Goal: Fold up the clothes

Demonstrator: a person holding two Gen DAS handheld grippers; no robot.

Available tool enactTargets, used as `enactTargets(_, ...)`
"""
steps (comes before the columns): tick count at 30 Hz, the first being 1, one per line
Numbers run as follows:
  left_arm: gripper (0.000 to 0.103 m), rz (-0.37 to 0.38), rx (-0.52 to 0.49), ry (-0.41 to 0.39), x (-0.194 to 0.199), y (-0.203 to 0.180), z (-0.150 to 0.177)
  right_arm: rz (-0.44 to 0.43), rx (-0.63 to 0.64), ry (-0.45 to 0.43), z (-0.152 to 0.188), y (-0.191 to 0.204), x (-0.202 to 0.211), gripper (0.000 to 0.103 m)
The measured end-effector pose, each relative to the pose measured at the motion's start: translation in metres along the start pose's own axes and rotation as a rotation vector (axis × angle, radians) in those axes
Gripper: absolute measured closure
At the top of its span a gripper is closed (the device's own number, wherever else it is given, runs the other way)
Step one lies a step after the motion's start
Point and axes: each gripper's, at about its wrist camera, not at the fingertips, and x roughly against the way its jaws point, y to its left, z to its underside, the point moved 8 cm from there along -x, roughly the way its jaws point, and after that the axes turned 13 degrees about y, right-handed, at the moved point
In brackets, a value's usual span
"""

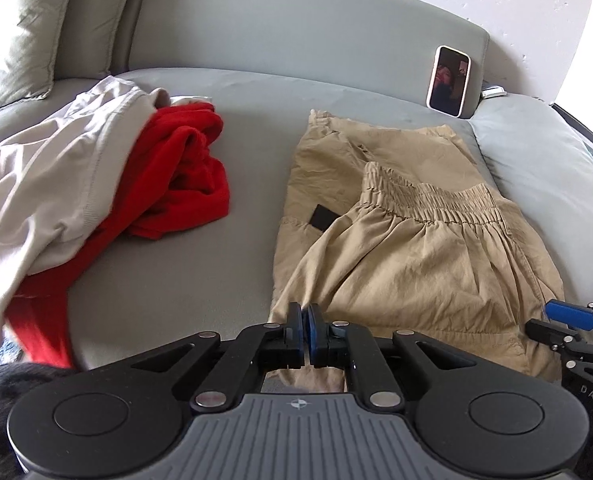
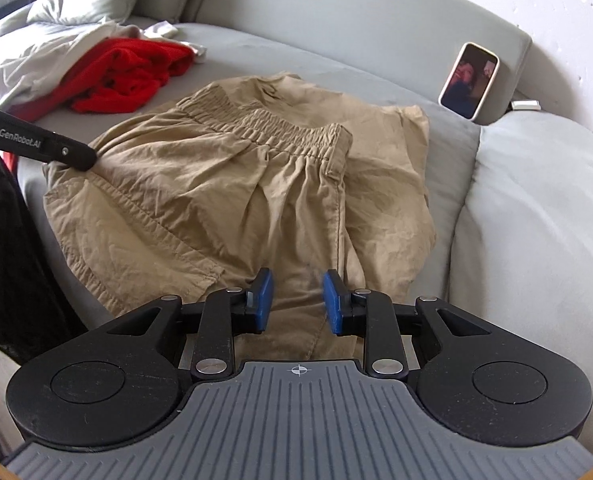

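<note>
Between the left gripper's (image 1: 306,328) clenched pads sits a near corner of the trousers (image 1: 408,240); the right gripper (image 2: 298,300) hovers released over their near hem. They look thin, light and limp, best pinched at seams. Beyond left, red cloth (image 1: 176,176) lies heaped.

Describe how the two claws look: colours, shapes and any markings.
Both claws, left and right, look alike: black linkage arms with silver rivets, blue finger pads, round black side discs and a ribbed grey base bearing a small crosshair mark. One arm reads "GenRobot.AI" in the right view.
</note>
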Motion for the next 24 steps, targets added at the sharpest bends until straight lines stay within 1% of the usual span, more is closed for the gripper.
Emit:
enactTargets(6, 0.094, -0.075, 0.038, 0.02, 0.019, 0.026, 0.008, 0.02, -0.028, 0.017, 0.012, -0.015, 0.014, 0.073)
enactTargets(8, 0.094, -0.055, 0.023, -0.001, 0.026, 0.019, 0.0, 0.034, -0.049, 0.023, 0.016, -0.024, 0.021, 0.073)
enactTargets(12, 0.094, -0.016, -0.009, -0.043, 0.039, 0.007, -0.015, 0.005, -0.129, 0.002, 0.016, -0.04, 0.04, 0.071)
enactTargets(14, 0.094, 0.004, -0.024, -0.064, 0.046, 0.001, -0.023, -0.016, -0.172, -0.029, 0.009, -0.047, 0.049, 0.07)
enactTargets(15, 0.094, 0.014, -0.032, -0.074, 0.049, -0.002, -0.027, -0.037, -0.197, -0.05, 0.003, -0.049, 0.053, 0.067)
enactTargets(16, 0.092, 0.024, -0.04, -0.083, 0.052, -0.006, -0.031, -0.057, -0.223, -0.07, -0.003, -0.051, 0.057, 0.066)
enactTargets(20, 0.091, 0.077, -0.087, -0.078, 0.044, -0.04, -0.054, -0.161, -0.323, -0.103, -0.029, -0.056, 0.055, 0.065)
enactTargets(22, 0.09, 0.097, -0.109, -0.071, 0.032, -0.055, -0.069, -0.192, -0.346, -0.103, -0.042, -0.055, 0.046, 0.066)
enactTargets(24, 0.09, 0.107, -0.126, -0.062, 0.015, -0.067, -0.084, -0.209, -0.346, -0.099, -0.055, -0.051, 0.036, 0.074)
